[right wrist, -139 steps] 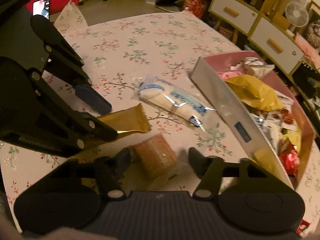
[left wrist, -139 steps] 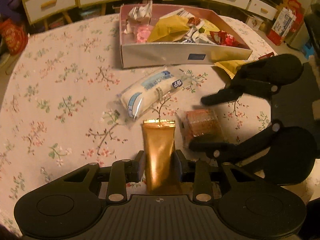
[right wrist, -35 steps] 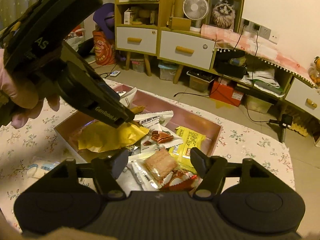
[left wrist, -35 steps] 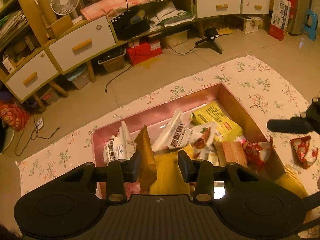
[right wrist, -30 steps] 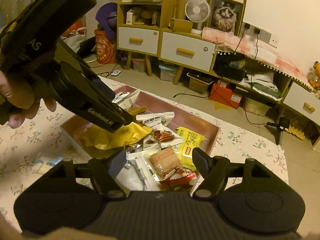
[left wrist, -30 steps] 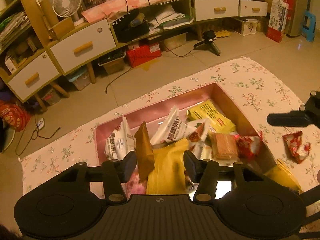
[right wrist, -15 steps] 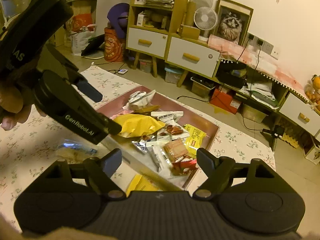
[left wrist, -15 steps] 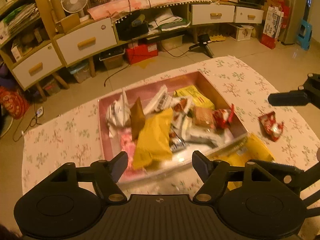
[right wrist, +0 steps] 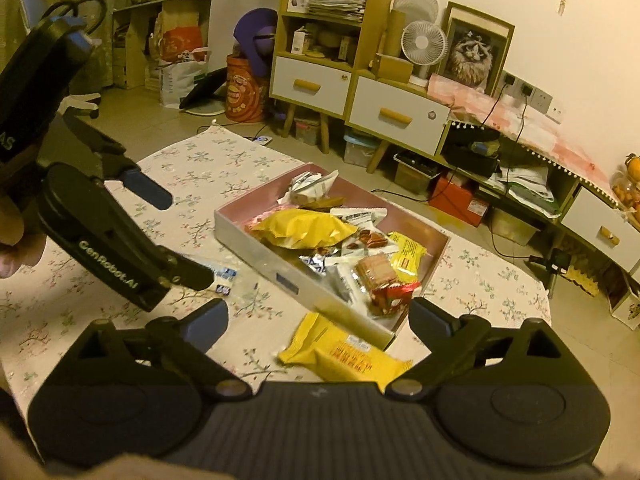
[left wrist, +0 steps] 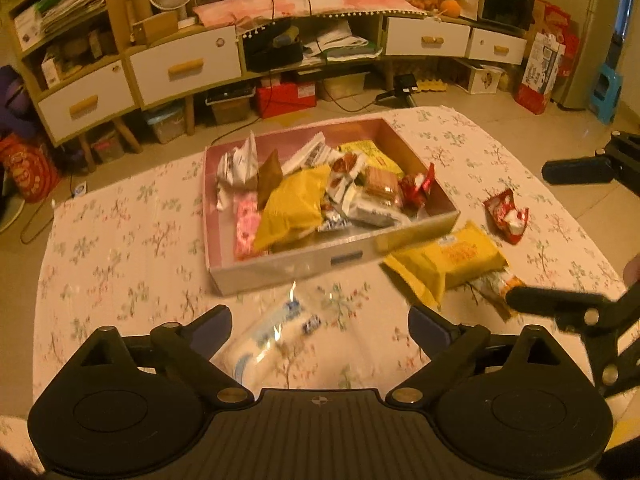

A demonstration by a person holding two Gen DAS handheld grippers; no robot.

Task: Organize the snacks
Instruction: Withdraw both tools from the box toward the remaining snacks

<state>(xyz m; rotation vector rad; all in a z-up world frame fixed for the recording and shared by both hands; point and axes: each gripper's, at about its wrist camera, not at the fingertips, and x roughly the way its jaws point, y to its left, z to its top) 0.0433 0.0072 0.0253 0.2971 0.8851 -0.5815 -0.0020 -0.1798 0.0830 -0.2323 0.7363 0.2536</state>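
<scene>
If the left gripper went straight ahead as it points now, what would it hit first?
Probably the clear-wrapped white snack pack lying on the floral tablecloth between the open left gripper fingers; the pink-lined snack box stands beyond it. Depth is uncertain.

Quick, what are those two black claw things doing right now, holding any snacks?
Left gripper: open, jaws wide apart, holding nothing.
Right gripper: open, jaws wide apart, holding nothing.
</scene>
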